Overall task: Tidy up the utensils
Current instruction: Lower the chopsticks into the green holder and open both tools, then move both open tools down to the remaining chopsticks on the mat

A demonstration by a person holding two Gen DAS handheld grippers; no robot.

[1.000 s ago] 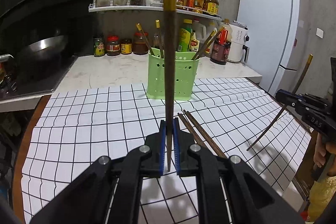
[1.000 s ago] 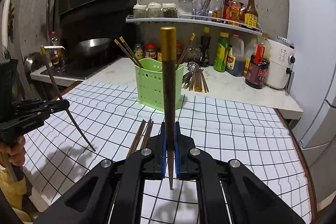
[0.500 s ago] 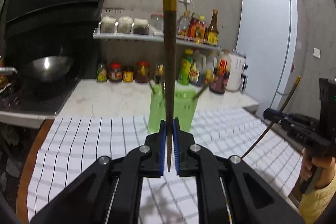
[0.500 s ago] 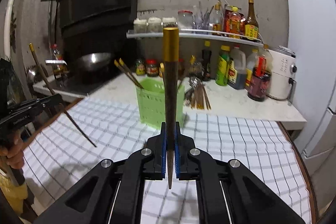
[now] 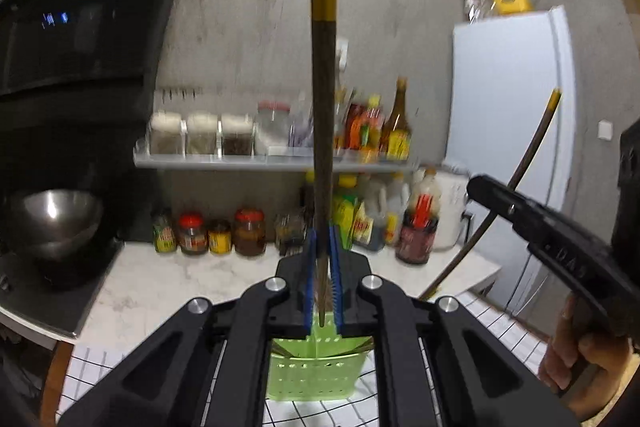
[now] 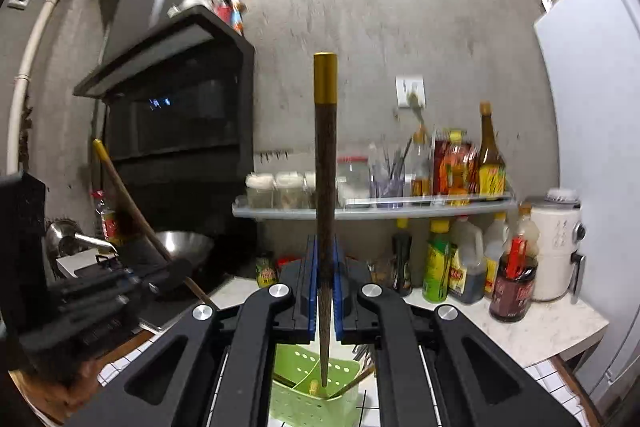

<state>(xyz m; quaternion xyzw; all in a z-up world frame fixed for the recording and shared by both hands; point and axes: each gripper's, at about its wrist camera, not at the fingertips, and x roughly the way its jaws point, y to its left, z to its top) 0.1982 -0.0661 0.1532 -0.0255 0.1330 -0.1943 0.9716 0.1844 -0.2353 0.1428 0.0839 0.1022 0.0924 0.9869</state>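
The left gripper (image 5: 322, 279) is clamped tight on a brown chopstick (image 5: 323, 131) with a gold top. The stick stands straight up between the blue pads (image 5: 310, 279). Its thin tip pokes out just under the pads. Right below that tip, under the gripper, sits the green holder (image 5: 316, 373) on a white cloth with black lines (image 5: 496, 323).

The right gripper (image 6: 324, 287) is clamped on a second chopstick (image 6: 325, 211) of the same kind, also standing straight up. Its pointed tip hangs over the open top of the green holder, just below the gripper. A few other chopsticks (image 6: 352, 383) already lean inside the holder.

From the left gripper, the right one shows off to the right side, with a hand (image 5: 576, 359) around its grip. Ahead of both grippers is a white counter (image 5: 168, 287) with jars and bottles, and a shelf (image 5: 256, 159) above it. A metal wok (image 5: 52, 219) sits to the left, and a white fridge (image 5: 508, 147) stands to the right.
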